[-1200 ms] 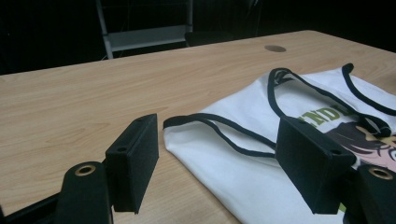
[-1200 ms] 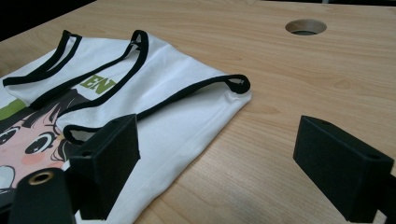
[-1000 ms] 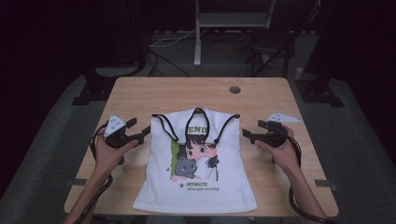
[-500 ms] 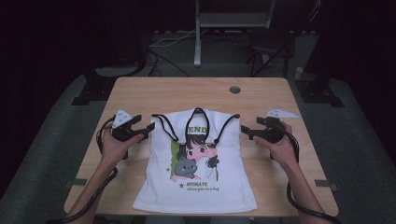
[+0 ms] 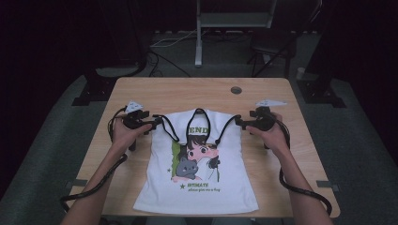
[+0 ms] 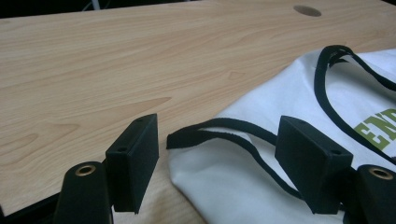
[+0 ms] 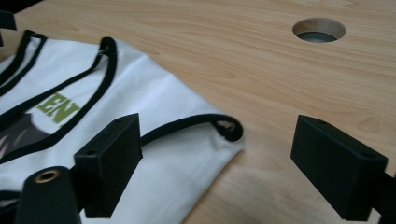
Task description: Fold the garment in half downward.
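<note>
A white sleeveless shirt (image 5: 197, 180) with black trim and a cartoon print lies flat on the wooden table (image 5: 187, 93), neck toward the far edge. My left gripper (image 5: 154, 125) is at the shirt's left shoulder. In the left gripper view its jaws (image 6: 222, 154) stand open, with the black-trimmed strap (image 6: 210, 134) lying between them, untouched. My right gripper (image 5: 238, 123) is at the right shoulder. Its jaws (image 7: 224, 158) have just been closing a little but stand open around the shoulder corner (image 7: 219, 126), pads clear of the cloth.
A round cable hole (image 5: 236, 90) sits in the table near its far edge, to the right of the middle. Bare wood lies on both sides of the shirt. Beyond the table a metal stand (image 5: 199, 42) and cables rest on the dark floor.
Both hands have moved inward along the table, the left gripper rightward and the right gripper leftward, up to the shirt's shoulder corners. The shirt has not moved.
</note>
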